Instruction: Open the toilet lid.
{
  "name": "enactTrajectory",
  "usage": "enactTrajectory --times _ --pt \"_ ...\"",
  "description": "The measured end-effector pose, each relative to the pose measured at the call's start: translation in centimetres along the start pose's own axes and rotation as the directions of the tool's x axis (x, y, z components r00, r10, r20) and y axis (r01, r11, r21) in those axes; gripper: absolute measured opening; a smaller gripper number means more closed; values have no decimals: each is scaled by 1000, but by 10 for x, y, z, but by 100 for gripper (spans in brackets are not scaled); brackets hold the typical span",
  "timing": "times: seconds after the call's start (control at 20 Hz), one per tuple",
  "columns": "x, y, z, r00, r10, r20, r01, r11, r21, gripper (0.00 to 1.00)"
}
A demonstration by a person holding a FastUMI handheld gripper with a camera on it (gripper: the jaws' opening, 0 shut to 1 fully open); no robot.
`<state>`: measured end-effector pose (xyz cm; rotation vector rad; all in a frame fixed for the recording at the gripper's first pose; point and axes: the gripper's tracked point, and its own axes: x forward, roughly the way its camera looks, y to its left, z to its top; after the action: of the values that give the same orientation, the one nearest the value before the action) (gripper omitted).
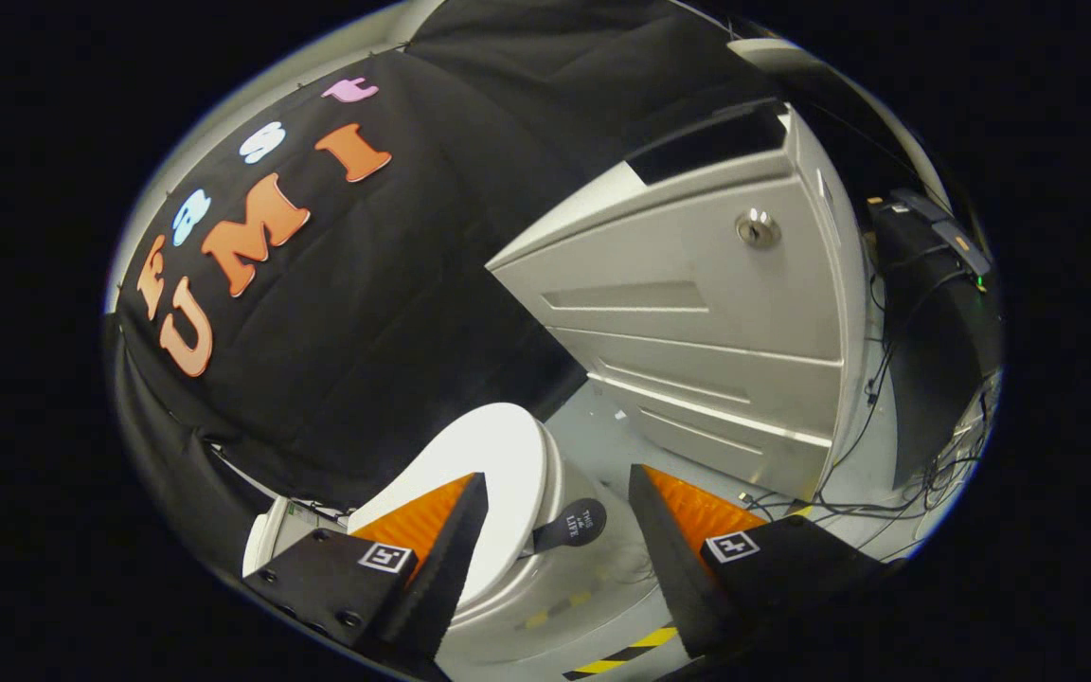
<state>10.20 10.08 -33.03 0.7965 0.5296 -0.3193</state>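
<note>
Clearly our tongs stand spread wide, grasping nothing. Between and just ahead of the fingers lies the toilet lid, still closed, its dark lift tab jutting from the rim. We judge the lid rigid, smooth, hinged plastic; the tab offers our best hold.

Test booth, black cloth wall, toilet, drawer cabinet
</note>
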Motion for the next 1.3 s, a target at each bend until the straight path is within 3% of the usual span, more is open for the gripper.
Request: enactTrajectory --times 0.15,0.25,0.4,0.55,0.6,0.75,0.8,0.95,1.0,1.05,1.15,1.3 --pt "22 -15 -16 999 -16 -40 18 998 54 96" --pt "34 -23 -27 997 -25 -67 31 996 80 91" --pt "48 -27 -42 994 -1 -109 16 990 140 80" --pt "61 -26 -50 991 27 -132 -3 983 183 80" --pt "64 -29 -51 992 20 -125 3 983 181 65" --pt "64 -21 -52 991 58 -121 -32 978 208 48" --pt "65 -21 -50 992 62 -113 -38 979 201 38" --pt "60 -19 -44 990 105 -100 -78 967 243 32" --pt "61 -17 -43 987 130 -93 -98 953 287 23" --pt "56 -19 -42 985 139 -99 -102 946 308 22" --pt "58 -14 -40 986 149 -77 -119 944 307 9" --pt "54 -5 -34 987 149 -53 -130 955 267 9"
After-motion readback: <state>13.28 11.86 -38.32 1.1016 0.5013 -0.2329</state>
